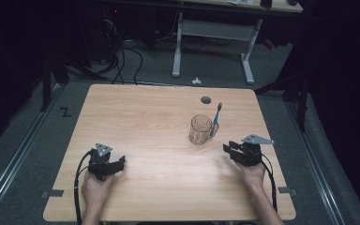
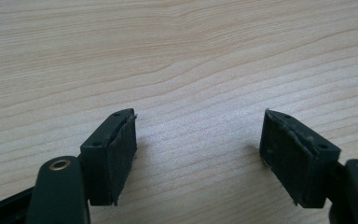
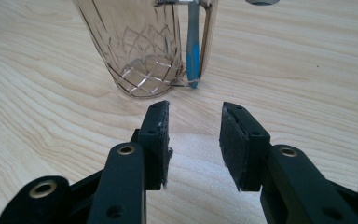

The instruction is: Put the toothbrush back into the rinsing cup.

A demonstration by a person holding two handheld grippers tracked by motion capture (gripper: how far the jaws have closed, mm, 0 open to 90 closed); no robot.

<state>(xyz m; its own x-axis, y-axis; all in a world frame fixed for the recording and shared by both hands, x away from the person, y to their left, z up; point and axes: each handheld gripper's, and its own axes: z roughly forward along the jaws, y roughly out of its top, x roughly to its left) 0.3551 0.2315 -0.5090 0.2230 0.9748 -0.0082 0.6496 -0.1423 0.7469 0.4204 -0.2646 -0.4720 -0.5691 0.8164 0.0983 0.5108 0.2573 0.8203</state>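
Both claws rest near the worktop's front edge.
We see the left claw (image 1: pixel 120 162) gaping wide, the right claw (image 1: pixel 228 148) parted more narrowly, both empty; the glass mug (image 1: pixel 200 130) stands right of centre, a toothbrush (image 1: pixel 215 120) slotted through its handle.

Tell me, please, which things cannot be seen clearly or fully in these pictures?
- Toothbrush head: too small in the high view to make out bristles; in the right gripper view the top edge cuts it off.
- Glass mug: its rim is cut off by the top edge in the right gripper view.
- Dark round spot on the table: too small to tell hole or cap.
- Room beyond the table: too dark to identify.
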